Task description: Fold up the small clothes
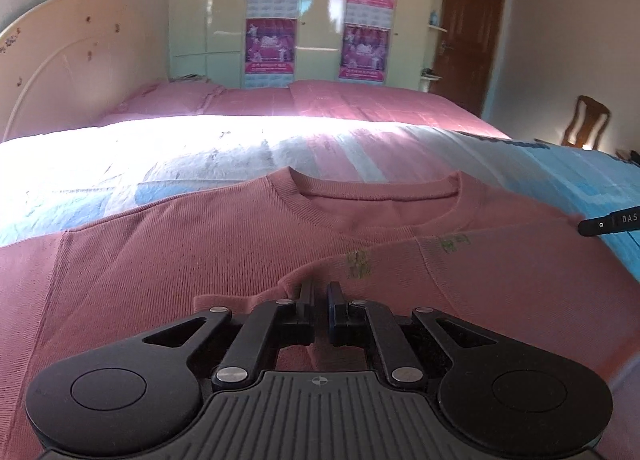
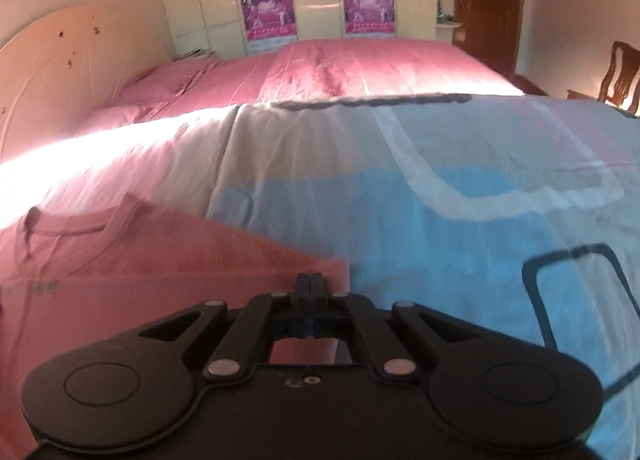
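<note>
A: While the pink sweater (image 1: 240, 244) lies flat on the bed (image 2: 460, 220), collar pointing away, which tongs sit nearer?

B: Left tongs (image 1: 322, 292), clenched on a fold mid-body. Right tongs (image 2: 309, 284) are clenched at the sweater's right edge; whether they pinch cloth I can't tell. Nothing blocks either.

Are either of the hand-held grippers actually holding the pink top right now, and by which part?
Both look shut on the pink top: the left hand-held gripper pinches a raised fold mid-body, the right hand-held gripper its right edge, apparently.
</note>
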### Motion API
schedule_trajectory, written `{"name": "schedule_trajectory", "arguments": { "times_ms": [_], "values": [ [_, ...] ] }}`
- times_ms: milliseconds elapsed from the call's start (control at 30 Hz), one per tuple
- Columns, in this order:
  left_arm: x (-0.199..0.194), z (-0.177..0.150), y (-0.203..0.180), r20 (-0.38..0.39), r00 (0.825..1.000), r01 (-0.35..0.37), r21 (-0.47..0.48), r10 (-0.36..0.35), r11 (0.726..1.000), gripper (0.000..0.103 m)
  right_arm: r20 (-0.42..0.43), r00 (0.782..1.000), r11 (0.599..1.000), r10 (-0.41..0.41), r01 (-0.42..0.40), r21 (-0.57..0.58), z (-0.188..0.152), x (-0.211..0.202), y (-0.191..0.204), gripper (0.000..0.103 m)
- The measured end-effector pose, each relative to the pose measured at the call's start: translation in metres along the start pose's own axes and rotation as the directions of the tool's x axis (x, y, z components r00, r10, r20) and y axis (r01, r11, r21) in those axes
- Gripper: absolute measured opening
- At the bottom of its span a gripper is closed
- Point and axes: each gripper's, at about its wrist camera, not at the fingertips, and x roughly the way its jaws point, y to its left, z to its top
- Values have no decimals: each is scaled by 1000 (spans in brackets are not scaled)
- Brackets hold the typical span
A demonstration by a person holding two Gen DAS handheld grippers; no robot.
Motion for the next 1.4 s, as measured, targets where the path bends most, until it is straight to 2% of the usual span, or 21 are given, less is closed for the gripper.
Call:
{"name": "schedule_trajectory", "arguments": {
  "times_ms": [67,133,267,333,367,433,500,567,633,700,767,867,933,1000,1100,1167,1267,1367,1400],
  "values": [
    [-10,-1,-4,2,1000,11,3,-11,1000,6,-15,1000,999,-10,9,-41,-11,-13,5,14],
    [-22,-2,-17,12,998,60,-10,-60,998,6,-17,1000,997,-17,16,-75,-22,-33,12,22],
    [-27,-16,-62,-10,990,139,16,-139,990,10,40,999,999,21,-19,-46,-51,-75,32,16],
    [-24,-27,-74,-45,988,148,24,-147,989,28,26,1000,997,-2,4,-73,-74,-85,44,17],
    [-27,-33,-76,-31,989,148,33,-147,988,31,9,1000,995,-24,25,-95,-88,-87,46,17],
    [-35,-35,-74,-36,988,150,36,-148,988,41,45,998,991,-49,54,-122,-102,-96,46,17],
    [-47,-36,-78,-19,991,131,45,-130,990,43,45,996,989,-83,88,-115,-104,-108,48,22],
    [-54,-38,-89,-5,989,148,84,-148,985,49,68,997,996,-28,34,-84,-99,-115,58,22],
    [-52,-43,-95,-37,989,147,80,-145,986,50,61,998,993,25,-18,-117,-100,-113,81,25],
    [-51,-48,-88,-31,989,145,73,-143,987,51,37,999,987,22,-16,-160,-108,-104,93,27],
    [-55,-49,-75,-22,992,125,62,-124,990,51,57,998,987,22,-13,-161,-114,-104,87,29],
    [-67,-50,-40,11,1000,25,16,-25,1000,51,58,998,991,-36,43,-130,-112,-112,67,29],
    [-70,-52,-17,18,997,72,-36,-71,997,51,47,997,993,-57,61,-97,-110,-114,57,29],
    [-69,-49,-17,6,1000,2,-11,-2,1000,51,45,997,993,-60,64,-96,-109,-112,60,30],
    [-71,-36,-7,60,998,25,-52,-22,998,51,78,997,992,-18,28,-122,-100,-106,75,29],
    [-55,-24,-6,40,999,-6,-21,6,1000,52,64,998,995,2,4,-103,-87,-90,80,30],
    [-25,-7,0,-16,1000,1,-57,-2,998,52,60,997,993,41,-35,-111,-58,-55,95,31],
    [-12,12,-17,27,1000,12,-45,-11,999,52,57,994,990,95,-88,-111,-32,-28,111,29],
    [-5,17,-23,19,1000,15,-32,-15,999,52,56,993,989,104,-98,-114,-27,-24,115,29]
  ]
}}
